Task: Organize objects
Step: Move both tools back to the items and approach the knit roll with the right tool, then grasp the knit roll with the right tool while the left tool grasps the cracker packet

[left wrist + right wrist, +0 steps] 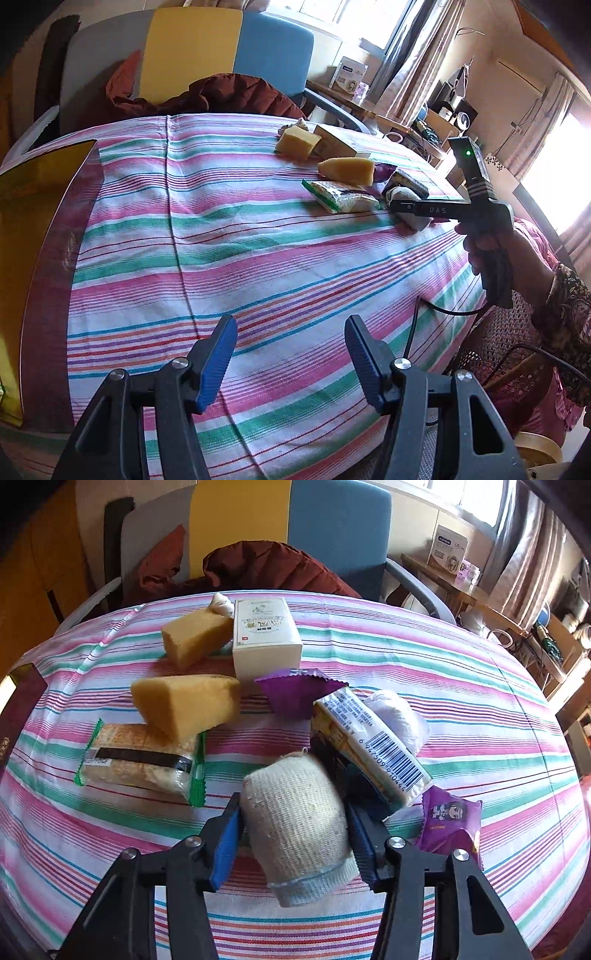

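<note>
Right wrist view: right gripper (293, 829) with its blue ribbed pads on both sides of a gauze roll (297, 819), pinching it at the near edge of the pile.
Left wrist view: left gripper (291, 354) spread wide, nothing between its pads, over bare striped tablecloth (221, 240) well short of the pile.
Gauze roll: cream woven bandage, squat cylinder, coarse open weave, pale blue band at its near end; soft, likely to squash under the pads.
Ahead-left of right tongs: clear-wrapped cracker pack (142, 762), green crimped ends, flat slab, glossy film.
Farther ahead-left: two yellow sponge blocks (186, 705), porous, wedge-cut; the nearer one leans on the cracker pack.
Straight ahead, far: white carton (264, 635), stiff card, square-edged, printed top.
Ahead, mid: purple foil packet (299, 694), zigzag edge, crinkled.
Ahead-right: barcode packet (373, 742), long, shiny, tilted, touching the gauze roll; a white wrapped roll (399, 716) behind it.
Just right of right tongs: small purple snack sachet (452, 819), puffy.
Progress: early, by my reading; items lie in one loose heap, none visibly sorted; only the gauze roll is in hand.
Remaining: everything else in the heap, plus a destination; a dark red tray or box (48, 258) far left of the left tongs may serve, use uncertain.
</note>
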`<move>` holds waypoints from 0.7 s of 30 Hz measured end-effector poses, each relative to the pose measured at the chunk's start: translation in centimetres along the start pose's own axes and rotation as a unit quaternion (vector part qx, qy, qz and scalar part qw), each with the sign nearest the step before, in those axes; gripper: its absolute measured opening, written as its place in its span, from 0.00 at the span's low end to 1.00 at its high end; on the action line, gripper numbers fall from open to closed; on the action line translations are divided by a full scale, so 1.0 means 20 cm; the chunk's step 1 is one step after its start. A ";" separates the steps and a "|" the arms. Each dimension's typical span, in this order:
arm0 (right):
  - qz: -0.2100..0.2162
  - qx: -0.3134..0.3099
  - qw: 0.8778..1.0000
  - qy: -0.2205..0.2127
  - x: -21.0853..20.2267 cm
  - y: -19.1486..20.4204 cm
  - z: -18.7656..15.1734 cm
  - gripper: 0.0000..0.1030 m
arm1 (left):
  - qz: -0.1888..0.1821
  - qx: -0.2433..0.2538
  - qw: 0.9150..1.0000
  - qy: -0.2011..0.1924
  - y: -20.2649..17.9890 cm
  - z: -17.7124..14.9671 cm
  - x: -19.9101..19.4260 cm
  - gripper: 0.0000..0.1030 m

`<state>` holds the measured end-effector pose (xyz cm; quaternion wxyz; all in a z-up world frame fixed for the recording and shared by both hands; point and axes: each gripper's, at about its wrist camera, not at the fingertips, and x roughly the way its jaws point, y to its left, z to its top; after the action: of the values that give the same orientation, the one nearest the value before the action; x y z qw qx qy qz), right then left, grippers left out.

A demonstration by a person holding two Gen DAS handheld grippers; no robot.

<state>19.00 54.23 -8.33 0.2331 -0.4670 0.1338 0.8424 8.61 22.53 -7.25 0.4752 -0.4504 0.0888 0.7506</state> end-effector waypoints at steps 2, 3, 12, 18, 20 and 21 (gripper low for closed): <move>0.015 -0.002 1.000 0.002 -0.01 0.03 0.01 0.52 | 0.001 0.007 1.000 0.001 -0.02 0.03 0.03 0.60; 0.022 -0.006 1.000 0.004 -0.01 0.05 0.01 0.52 | 0.002 0.013 1.000 0.002 -0.04 0.05 0.04 0.60; 0.022 0.014 0.999 0.022 -0.02 0.04 0.00 0.52 | -0.004 0.104 0.994 0.010 -0.24 0.32 0.26 0.61; -0.008 0.031 0.999 0.034 -0.02 -0.04 0.01 0.52 | 0.018 0.195 0.980 0.023 -0.42 0.56 0.49 0.65; 0.002 0.045 0.998 0.036 -0.02 -0.07 0.01 0.52 | 0.032 0.216 0.975 0.034 -0.44 0.61 0.58 0.65; 0.005 0.049 0.998 0.037 -0.02 -0.08 0.01 0.52 | 0.033 0.220 0.974 0.043 -0.45 0.64 0.63 0.65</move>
<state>19.83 55.49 -7.98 0.2464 -0.4851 0.1855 0.8183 6.32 42.42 -6.78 0.5334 -0.3634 0.2867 0.7080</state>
